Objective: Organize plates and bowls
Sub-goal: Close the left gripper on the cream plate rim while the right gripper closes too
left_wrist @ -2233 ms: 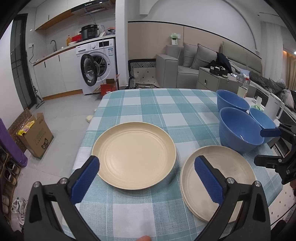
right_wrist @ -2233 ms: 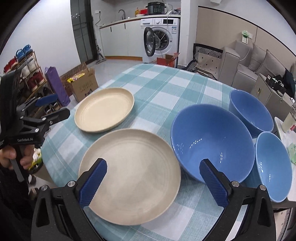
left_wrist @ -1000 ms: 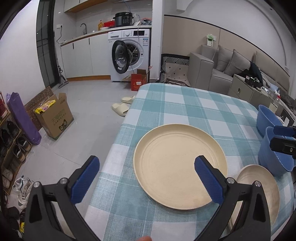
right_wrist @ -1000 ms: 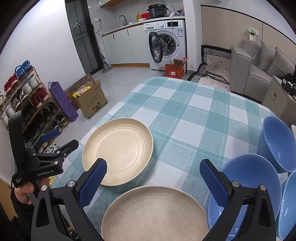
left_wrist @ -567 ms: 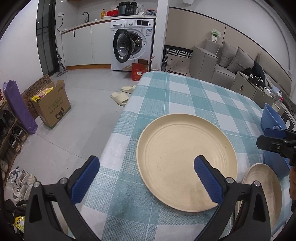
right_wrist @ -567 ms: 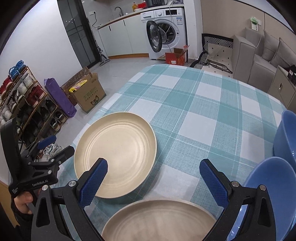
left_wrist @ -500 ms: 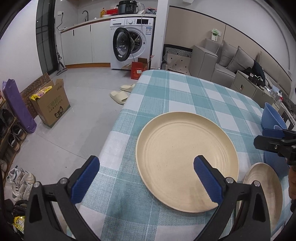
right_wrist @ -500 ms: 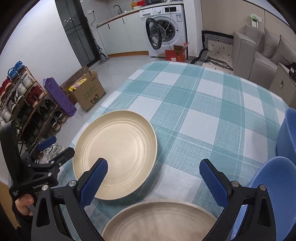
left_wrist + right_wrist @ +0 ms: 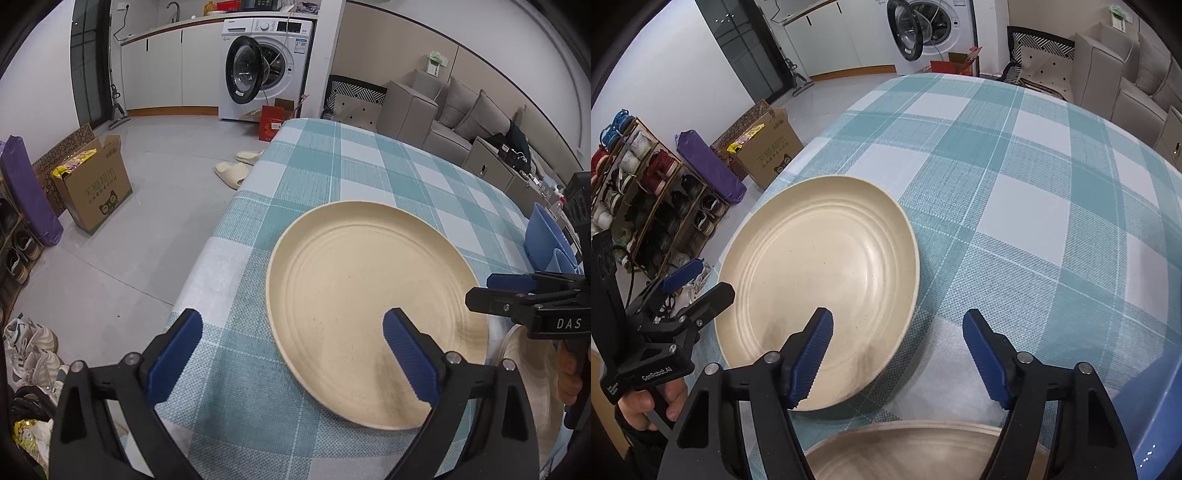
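**Table setting, plates and bowls: items by descending size**

Table (image 9: 332, 166), covered in a teal-and-white checked cloth; it carries all crockery listed below.

Cream plate (image 9: 369, 295), large, round, ribbed with concentric rings, lying flat near the table's corner on the side toward the shoe rack. In the right wrist view it sits just left of centre (image 9: 820, 280).

Second plate (image 9: 905, 458), duller beige, flat on the cloth just beside the first, its edge showing at the bottom of the right wrist view and at the right margin of the left wrist view (image 9: 528, 369).

Blue bowls (image 9: 546, 240), seen in part only at the far right of the left wrist view, well apart from the cream plate; their number cannot be told. A blue rim (image 9: 1156, 435) also shows at the lower right corner of the right wrist view.

Left gripper (image 9: 291, 354), jaws wide and closing, straddling the near left rim of the cream plate; one blue pad hangs over the cloth, the other over the plate. Pads not pressing on anything.

Right gripper (image 9: 897, 354), jaws at a middling gap and closing, straddling the cream plate's near right rim; the rim lies between the pads, no contact visible.
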The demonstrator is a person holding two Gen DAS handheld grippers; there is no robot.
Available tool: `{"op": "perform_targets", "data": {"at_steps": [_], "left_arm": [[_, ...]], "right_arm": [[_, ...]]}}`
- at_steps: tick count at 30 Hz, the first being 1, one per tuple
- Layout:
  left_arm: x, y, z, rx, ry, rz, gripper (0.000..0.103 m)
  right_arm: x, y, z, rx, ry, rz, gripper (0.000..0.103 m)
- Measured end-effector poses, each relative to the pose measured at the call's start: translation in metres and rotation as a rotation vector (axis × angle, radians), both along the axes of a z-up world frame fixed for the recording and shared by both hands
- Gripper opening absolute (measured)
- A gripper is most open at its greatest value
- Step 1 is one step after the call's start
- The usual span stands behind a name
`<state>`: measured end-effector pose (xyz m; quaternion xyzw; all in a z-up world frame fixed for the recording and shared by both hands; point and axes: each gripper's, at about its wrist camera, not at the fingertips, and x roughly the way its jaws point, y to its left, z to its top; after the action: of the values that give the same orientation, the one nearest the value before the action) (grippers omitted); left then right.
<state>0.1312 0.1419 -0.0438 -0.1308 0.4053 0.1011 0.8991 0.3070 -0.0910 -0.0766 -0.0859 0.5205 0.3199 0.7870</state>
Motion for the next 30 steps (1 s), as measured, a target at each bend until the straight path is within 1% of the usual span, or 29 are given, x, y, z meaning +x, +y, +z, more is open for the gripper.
{"op": "perform_targets", "data": {"at_steps": [3, 5, 7, 8, 10, 11, 12, 13, 14, 16, 20, 21, 23, 27, 29, 30], "left_arm": [[0.001, 0.0, -0.005, -0.01, 0.01, -0.001, 0.092], [0.001, 0.001, -0.008, -0.015, 0.018, -0.001, 0.087], [0.003, 0.002, -0.011, -0.023, 0.03, -0.002, 0.08], [0.003, 0.002, -0.013, -0.026, 0.035, -0.004, 0.078], [0.003, 0.003, -0.015, -0.032, 0.041, -0.004, 0.068], [0.004, 0.004, -0.016, -0.037, 0.045, -0.005, 0.065], [0.005, 0.004, -0.017, -0.042, 0.049, -0.006, 0.058], [0.005, 0.005, -0.018, -0.048, 0.05, -0.007, 0.053], [0.005, 0.005, -0.019, -0.053, 0.051, -0.007, 0.052], [0.005, 0.006, -0.019, -0.053, 0.05, -0.007, 0.044], [0.004, 0.008, -0.019, -0.062, 0.052, -0.009, 0.036], [0.004, 0.008, -0.019, -0.064, 0.053, -0.009, 0.032], [0.004, 0.008, -0.019, -0.06, 0.056, -0.007, 0.03], [0.004, 0.007, -0.019, -0.047, 0.06, -0.009, 0.027], [0.004, 0.006, -0.019, -0.055, 0.061, -0.018, 0.021], [0.004, 0.005, -0.019, -0.055, 0.062, -0.021, 0.021]], "right_arm": [[0.002, 0.003, -0.003, 0.004, 0.004, 0.009, 0.067], [0.003, 0.005, -0.004, 0.004, -0.007, 0.014, 0.063], [0.002, 0.006, -0.004, 0.006, -0.007, 0.021, 0.06], [0.003, 0.007, -0.005, 0.003, -0.006, 0.023, 0.057], [0.003, 0.009, -0.007, 0.001, 0.002, 0.027, 0.053], [0.003, 0.01, -0.008, -0.003, 0.006, 0.031, 0.05], [0.002, 0.012, -0.01, -0.008, 0.01, 0.035, 0.047], [0.002, 0.013, -0.011, -0.011, 0.013, 0.04, 0.045], [0.001, 0.015, -0.012, -0.017, 0.014, 0.045, 0.042], [0.0, 0.017, -0.013, -0.027, 0.012, 0.051, 0.037], [-0.002, 0.017, -0.014, -0.037, -0.005, 0.043, 0.028], [-0.003, 0.017, -0.014, -0.043, -0.01, 0.043, 0.028], [-0.003, 0.018, -0.015, -0.05, -0.011, 0.046, 0.025], [-0.004, 0.018, -0.018, -0.057, -0.017, 0.046, 0.023], [-0.004, 0.018, -0.018, -0.058, -0.019, 0.045, 0.023], [-0.004, 0.018, -0.018, -0.059, -0.022, 0.045, 0.022]]}}
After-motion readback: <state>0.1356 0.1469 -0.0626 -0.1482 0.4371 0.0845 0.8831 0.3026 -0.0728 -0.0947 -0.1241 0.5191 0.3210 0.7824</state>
